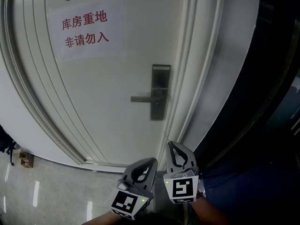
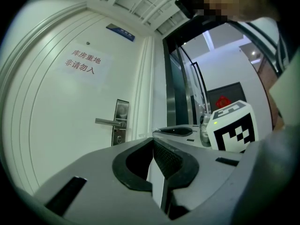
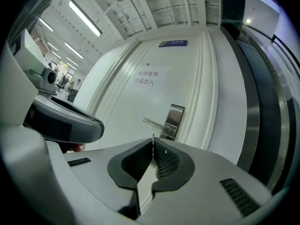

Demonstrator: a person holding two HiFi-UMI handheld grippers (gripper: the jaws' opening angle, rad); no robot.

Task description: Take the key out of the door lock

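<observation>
1. Key point(image 3: 153, 137): a thin metal sliver stands edge-on at the jaw tips of the right hand-held gripper point(image 3: 153, 144). I judge it to be the key, though too little of it shows to be certain. The jaws are closed on it.
2. Lock plate point(image 1: 160, 92): steel, mounted on the white door point(image 1: 108, 93), with the lever handle point(image 1: 144, 99) pointing left. No key shows at the cylinder below the lever in any view.
3. Left hand-held gripper point(image 2: 152, 143): jaws together, nothing between them.
4. Position: both grippers sit low and side by side, well apart from the lock.
5. Step in hand: extraction appears complete, with the key out of the lock and carried.
6. Next move: a firm grip is called for, since a thin blade pinched this way could twist or slip. If the sliver proves not to be the key, the cylinder needs re-inspection.
</observation>
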